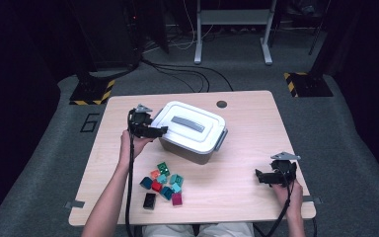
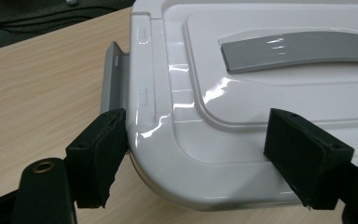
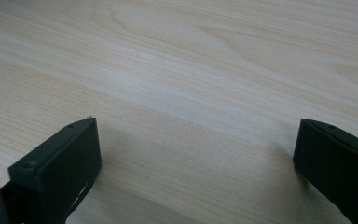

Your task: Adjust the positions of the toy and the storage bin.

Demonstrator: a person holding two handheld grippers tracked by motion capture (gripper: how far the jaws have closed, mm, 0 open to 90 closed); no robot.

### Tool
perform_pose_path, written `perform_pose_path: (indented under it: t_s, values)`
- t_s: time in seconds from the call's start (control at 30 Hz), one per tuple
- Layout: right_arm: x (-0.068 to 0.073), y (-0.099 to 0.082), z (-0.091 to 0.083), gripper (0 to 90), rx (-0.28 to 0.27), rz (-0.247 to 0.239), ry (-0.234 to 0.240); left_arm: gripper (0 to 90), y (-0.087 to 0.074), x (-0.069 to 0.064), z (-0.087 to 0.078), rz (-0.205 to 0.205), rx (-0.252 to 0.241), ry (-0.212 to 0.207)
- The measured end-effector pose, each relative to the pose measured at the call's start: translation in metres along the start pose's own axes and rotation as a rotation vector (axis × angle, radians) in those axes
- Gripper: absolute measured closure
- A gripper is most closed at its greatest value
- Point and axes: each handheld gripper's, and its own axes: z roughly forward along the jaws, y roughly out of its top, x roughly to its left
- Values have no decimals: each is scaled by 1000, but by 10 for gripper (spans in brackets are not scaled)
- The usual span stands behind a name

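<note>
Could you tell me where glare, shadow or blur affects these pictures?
Left gripper view: bright glare streaks on the white box lid; the near jaws look soft. Right gripper view: the jaws cast a broad soft shadow on the table. High view: table lit evenly, surrounding floor dark, small blocks slightly soft.

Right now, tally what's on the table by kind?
White lidded box: 1
Small coloured blocks: 10 (tight cluster, so the count is approximate)
Total: 11
</note>
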Motion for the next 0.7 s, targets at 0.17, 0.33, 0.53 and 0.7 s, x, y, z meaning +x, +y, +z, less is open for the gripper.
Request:
perform_pose_path:
  t_s: [0.17,0.33,0.53,0.7]
  values:
    - [0,0,0,0,0,-2,0,214,0,-7,1,9,-4,-15]
    - [0,0,0,0,0,-1,1,214,1,-13,3,20,-5,-29]
    - [0,0,0,1,1,-3,1,214,2,-18,4,36,5,-38]
    - [0,0,0,0,0,-2,1,213,3,-21,4,40,8,-41]
